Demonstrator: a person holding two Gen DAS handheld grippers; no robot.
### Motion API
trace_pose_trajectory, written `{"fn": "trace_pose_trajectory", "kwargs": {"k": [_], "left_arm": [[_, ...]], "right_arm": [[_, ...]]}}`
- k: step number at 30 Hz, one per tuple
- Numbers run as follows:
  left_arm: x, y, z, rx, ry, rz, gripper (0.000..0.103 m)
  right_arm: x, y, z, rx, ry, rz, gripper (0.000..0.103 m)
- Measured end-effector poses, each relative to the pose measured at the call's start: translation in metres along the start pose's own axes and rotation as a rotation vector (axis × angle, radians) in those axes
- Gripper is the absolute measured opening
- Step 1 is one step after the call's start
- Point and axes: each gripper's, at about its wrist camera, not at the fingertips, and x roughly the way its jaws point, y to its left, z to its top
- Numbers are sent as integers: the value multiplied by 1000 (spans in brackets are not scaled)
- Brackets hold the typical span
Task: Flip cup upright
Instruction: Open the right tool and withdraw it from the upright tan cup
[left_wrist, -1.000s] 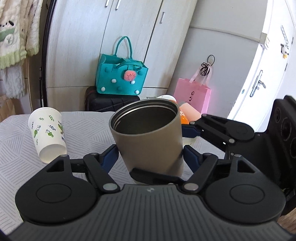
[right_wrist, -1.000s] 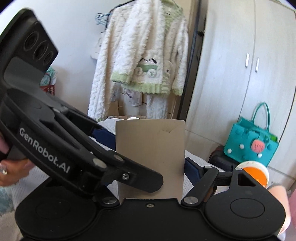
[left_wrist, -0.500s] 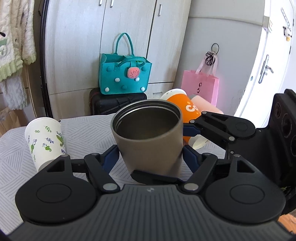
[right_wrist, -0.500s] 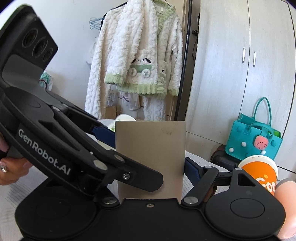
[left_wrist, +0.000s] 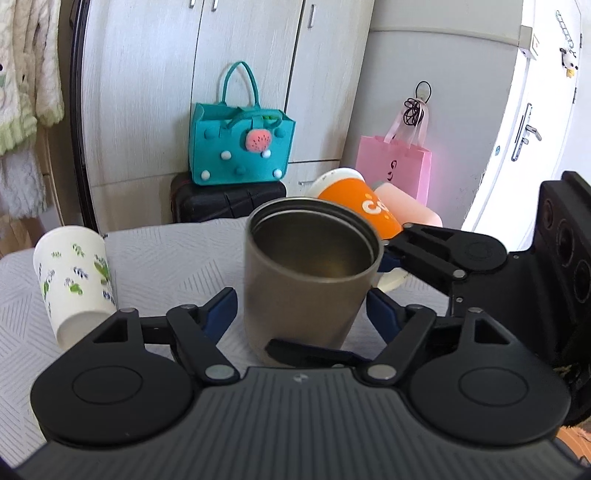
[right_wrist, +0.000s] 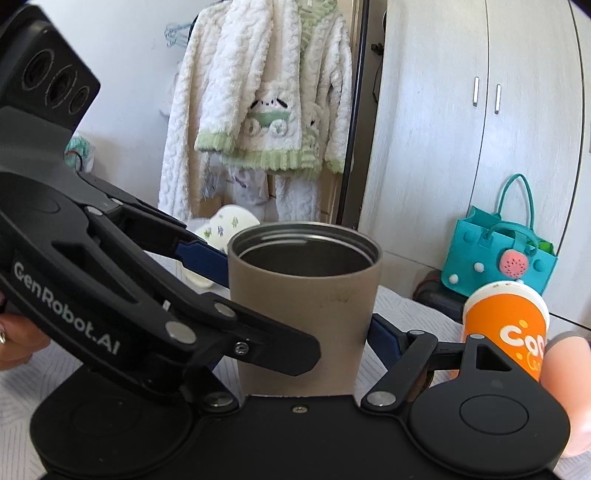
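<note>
A tan metal tumbler (left_wrist: 306, 284) stands upright with its mouth up on the white patterned tablecloth (left_wrist: 177, 254). It also shows in the right wrist view (right_wrist: 303, 314). My left gripper (left_wrist: 301, 314) is open, its blue pads (left_wrist: 218, 314) a little apart from the tumbler's sides. My right gripper (right_wrist: 295, 295) stands around the tumbler from the other side, its blue pads (right_wrist: 380, 332) close to the wall; contact is hidden.
A white leaf-print paper cup (left_wrist: 74, 280) stands upside down at the left. An orange cup (left_wrist: 358, 206) and a pink cup (left_wrist: 406, 206) lie tilted behind the tumbler. A teal bag (left_wrist: 240, 147), black case (left_wrist: 225, 199) and pink bag (left_wrist: 395, 166) sit by the cabinets.
The tumbler has come down onto the cloth; the right wrist view now looks into its mouth. My left gripper's pads have opened away from its sides.
</note>
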Motion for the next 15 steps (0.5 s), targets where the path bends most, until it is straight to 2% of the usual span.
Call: {"fn": "trace_pose_trajectory", "kwargs": {"k": [2,4,9,15], "left_arm": [[-4,1,-2,-8,-11,14,81],[-9,3,-4,-31,-16,18,81],[-35,7,-13,-97,-59,39,84],[-75,0,-23,-129,-110,87,84]], "right_arm": [[-4,4,2,19,33,-58,88],[-12,7,4,46,38,-92,88],[-38,8,1,137,34,-90,89],[-74,27,-6,131,-19,-114,89]]}}
